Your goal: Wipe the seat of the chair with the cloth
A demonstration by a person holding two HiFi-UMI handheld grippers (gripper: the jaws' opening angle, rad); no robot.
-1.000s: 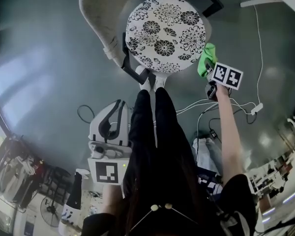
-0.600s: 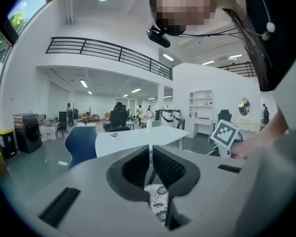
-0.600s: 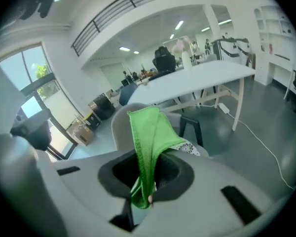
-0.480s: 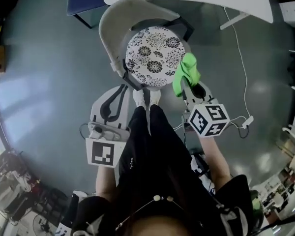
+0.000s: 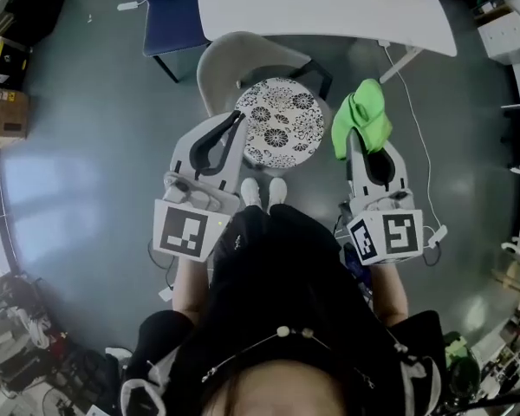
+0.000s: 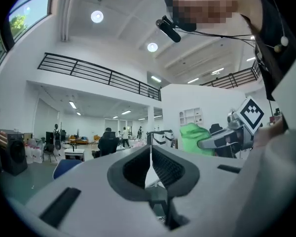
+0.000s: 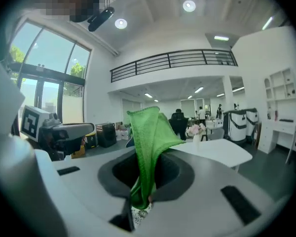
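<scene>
**Right gripper** [image 7: 147,189]: jaws clamped on the green cloth [image 5: 362,115], which stands up out of them in a folded peak. It is held in the air, clear of the seat. The head view shows it just off the seat's right edge.

**Left gripper** [image 6: 150,154]: jaws pressed together, nothing between them. The head view shows it over the seat's left edge.

**Chair** [image 5: 243,59]: grey back, round floral seat [image 5: 282,124]. The person's shoes [image 5: 264,193] are at its near edge.

**Table** [image 5: 329,7]: white, behind the chair.
</scene>
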